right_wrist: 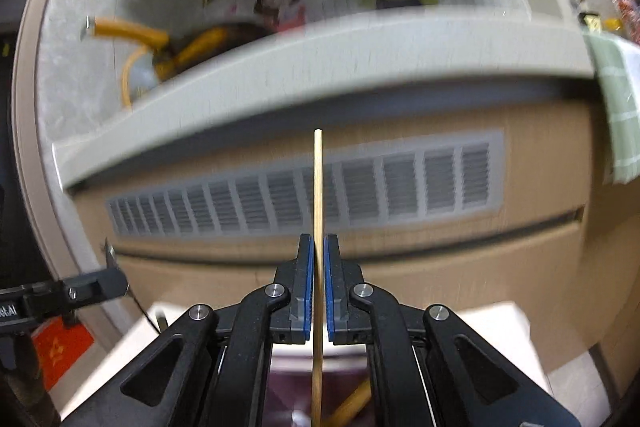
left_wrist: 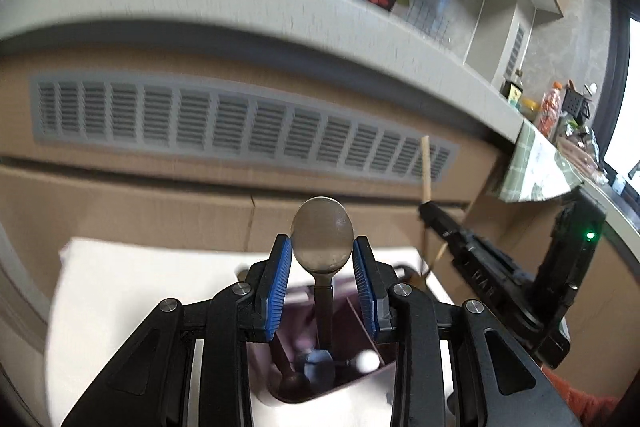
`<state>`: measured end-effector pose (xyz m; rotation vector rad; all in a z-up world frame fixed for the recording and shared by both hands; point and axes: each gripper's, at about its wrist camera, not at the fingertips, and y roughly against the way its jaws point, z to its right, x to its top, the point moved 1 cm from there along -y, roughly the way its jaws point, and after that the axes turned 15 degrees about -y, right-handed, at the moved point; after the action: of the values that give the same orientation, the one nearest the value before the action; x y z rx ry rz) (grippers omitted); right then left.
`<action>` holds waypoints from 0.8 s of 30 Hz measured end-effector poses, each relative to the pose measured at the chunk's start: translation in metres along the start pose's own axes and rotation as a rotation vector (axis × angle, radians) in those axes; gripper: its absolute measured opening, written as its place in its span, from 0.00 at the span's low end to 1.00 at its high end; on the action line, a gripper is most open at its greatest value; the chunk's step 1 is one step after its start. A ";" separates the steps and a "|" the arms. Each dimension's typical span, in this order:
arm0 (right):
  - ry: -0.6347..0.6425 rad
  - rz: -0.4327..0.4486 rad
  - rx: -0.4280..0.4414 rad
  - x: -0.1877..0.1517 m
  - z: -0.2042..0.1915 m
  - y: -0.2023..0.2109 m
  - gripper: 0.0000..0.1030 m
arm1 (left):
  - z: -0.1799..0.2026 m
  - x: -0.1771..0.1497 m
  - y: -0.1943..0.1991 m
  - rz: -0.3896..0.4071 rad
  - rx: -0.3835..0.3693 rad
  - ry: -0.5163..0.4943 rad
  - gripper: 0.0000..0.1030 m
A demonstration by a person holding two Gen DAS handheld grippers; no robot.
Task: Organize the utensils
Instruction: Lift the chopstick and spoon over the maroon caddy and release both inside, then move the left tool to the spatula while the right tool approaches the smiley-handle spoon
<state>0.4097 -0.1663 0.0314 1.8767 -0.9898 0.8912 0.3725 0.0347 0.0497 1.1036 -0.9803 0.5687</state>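
While both grippers hang over the purple holder (left_wrist: 352, 371), I see two risks. My left gripper (left_wrist: 323, 259) has its jaws clamped on the bowl of a metal spoon (left_wrist: 322, 233), handle pointing down toward the holder; that rounded bowl gives the blue pads little to bite, so I judge it could pivot or slip out and miss its compartment. My right gripper (right_wrist: 319, 259) has its jaws nearly together around a single wooden chopstick (right_wrist: 318, 187), standing upright, its lower end over the holder. A sliver of gap shows beside the stick, so I cannot tell how firmly it is held; if loose, it could slide down early or tip sideways.

Counted: one spoon and one chopstick in the jaws. Inside the holder, which sits on a white sheet (left_wrist: 120, 287) on the desk, I make out one dark spoon-like utensil (left_wrist: 294, 381), a blurred bluish piece, one white-tipped item (left_wrist: 367, 361), and a thicker wooden handle (right_wrist: 350, 405).
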 end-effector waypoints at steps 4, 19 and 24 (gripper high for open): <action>0.007 -0.146 0.061 -0.014 0.010 0.003 0.17 | 0.007 -0.018 -0.015 -0.070 -0.058 0.005 0.33; 0.038 -0.345 -0.041 -0.076 0.050 0.133 0.22 | 0.048 -0.111 0.065 -0.175 -0.100 -0.129 0.36; -0.035 -0.439 -0.089 -0.120 0.076 0.165 0.22 | 0.081 -0.185 0.071 -0.374 -0.228 -0.246 0.36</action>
<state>0.2284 -0.2578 -0.0475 1.9331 -0.5884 0.5451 0.1968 0.0011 -0.0688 1.1307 -0.9890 0.0160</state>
